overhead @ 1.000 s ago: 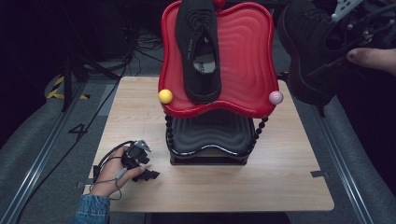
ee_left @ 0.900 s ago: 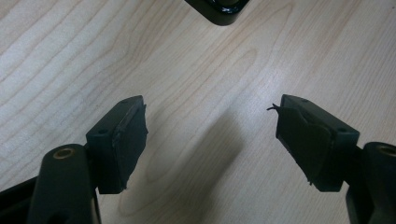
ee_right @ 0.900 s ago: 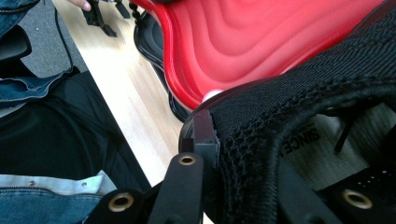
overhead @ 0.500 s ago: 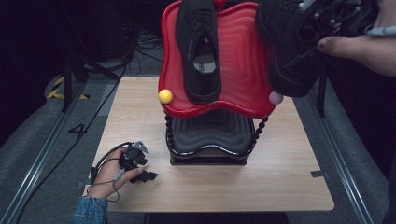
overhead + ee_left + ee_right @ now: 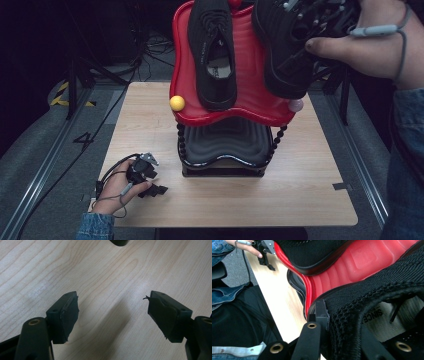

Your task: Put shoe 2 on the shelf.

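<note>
1. Step in hand: second shoe [image 5: 282,47] is carried in the right gripper [image 5: 320,30] over the right half of the red tray [image 5: 252,102], beside the first shoe [image 5: 214,52] already lying on the tray's left half

2. Right gripper: jaws closed down on the collar of the second shoe, one jaw outside the knit wall and one inside the opening, seen in the right gripper view [image 5: 325,315]; firm hold, shoe is off the tray, sole hanging over its right edge near the pink ball [image 5: 296,105]

3. Left gripper [image 5: 150,177]: rests on the wooden table [image 5: 300,200] at front left, well apart from the rack; jaws wide apart, nothing between them, only bare wood in the left gripper view [image 5: 110,312]

4. Pointing: second shoe's long axis runs front to back in the high view, toe toward the near edge of the tray, heel away and up by the hand; tilted a bit, not yet parallel to the first shoe

5. First shoe: same front-back axis, toe toward the near rim by the yellow ball [image 5: 177,103], opening up

6. Next move, my guess: lower the shoe sole-down onto the free right half, square it to its partner, keep off the rim so it doesn't slide off, then release
</note>
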`<move>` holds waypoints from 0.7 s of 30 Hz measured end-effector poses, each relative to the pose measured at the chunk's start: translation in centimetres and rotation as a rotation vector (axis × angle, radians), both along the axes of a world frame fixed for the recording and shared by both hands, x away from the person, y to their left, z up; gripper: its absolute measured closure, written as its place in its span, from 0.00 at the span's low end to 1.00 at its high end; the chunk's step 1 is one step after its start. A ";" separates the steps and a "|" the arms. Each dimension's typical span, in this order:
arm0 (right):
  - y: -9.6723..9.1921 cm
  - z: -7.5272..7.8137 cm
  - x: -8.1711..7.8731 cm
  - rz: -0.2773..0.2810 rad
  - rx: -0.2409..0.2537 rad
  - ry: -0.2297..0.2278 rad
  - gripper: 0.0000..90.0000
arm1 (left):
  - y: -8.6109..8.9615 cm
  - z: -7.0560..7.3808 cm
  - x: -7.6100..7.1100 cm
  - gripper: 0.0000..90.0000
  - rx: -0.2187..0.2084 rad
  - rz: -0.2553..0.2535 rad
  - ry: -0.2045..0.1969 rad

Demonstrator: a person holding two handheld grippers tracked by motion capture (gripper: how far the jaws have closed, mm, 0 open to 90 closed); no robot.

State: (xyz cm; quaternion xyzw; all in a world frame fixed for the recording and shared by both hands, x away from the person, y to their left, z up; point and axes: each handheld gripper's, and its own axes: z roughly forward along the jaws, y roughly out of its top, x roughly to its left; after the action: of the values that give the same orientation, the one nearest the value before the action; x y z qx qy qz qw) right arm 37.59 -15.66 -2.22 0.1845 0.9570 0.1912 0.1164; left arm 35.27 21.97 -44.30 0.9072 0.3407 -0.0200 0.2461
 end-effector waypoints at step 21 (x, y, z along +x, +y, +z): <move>4.4 -2.1 1.2 0.030 -0.039 -0.025 0.95 | 0.3 -0.1 0.1 0.28 -0.008 0.005 0.002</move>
State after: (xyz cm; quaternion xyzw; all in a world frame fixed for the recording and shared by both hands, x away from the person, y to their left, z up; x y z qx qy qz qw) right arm 38.77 -11.28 -4.31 0.1656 0.9616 0.1765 0.1291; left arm 35.38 22.22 -44.37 0.9053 0.3431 -0.0217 0.2494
